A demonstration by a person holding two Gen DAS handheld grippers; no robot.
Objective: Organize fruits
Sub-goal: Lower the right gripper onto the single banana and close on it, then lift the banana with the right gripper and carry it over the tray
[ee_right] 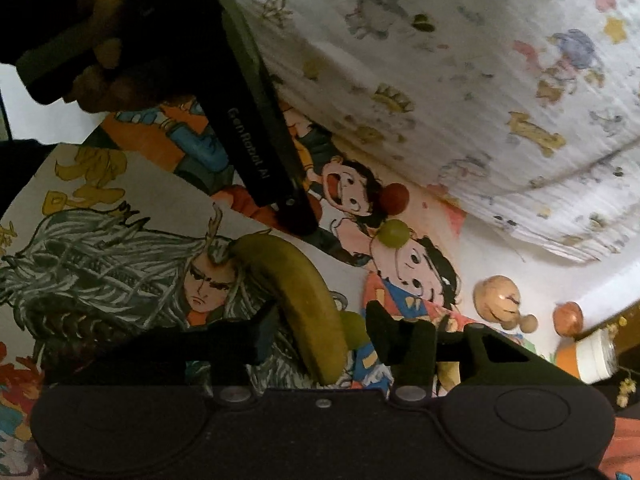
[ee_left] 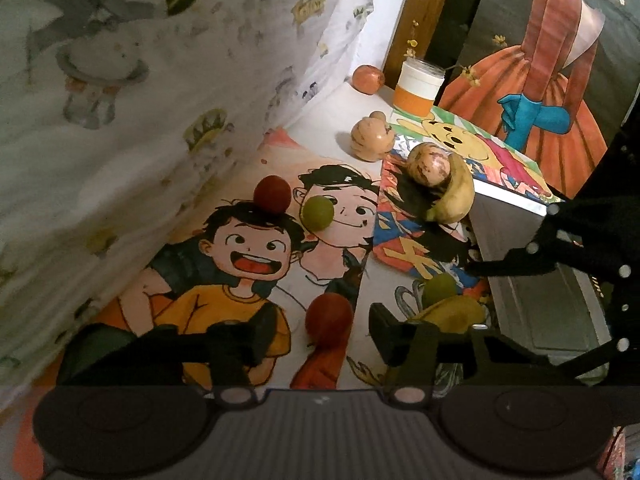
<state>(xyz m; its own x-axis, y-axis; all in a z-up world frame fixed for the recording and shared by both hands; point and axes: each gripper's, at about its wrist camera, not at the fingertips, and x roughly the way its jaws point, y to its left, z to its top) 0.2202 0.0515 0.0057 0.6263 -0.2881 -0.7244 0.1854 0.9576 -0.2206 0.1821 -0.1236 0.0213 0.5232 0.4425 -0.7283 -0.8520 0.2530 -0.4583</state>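
Your left claw [ee_left: 320,332] stood part open around the red fruit [ee_left: 329,319], pads clear of it. Your right claw [ee_right: 320,334] straddled the banana [ee_right: 298,300], left pad touching, right pad apart; a green fruit [ee_right: 354,328] lay just behind.
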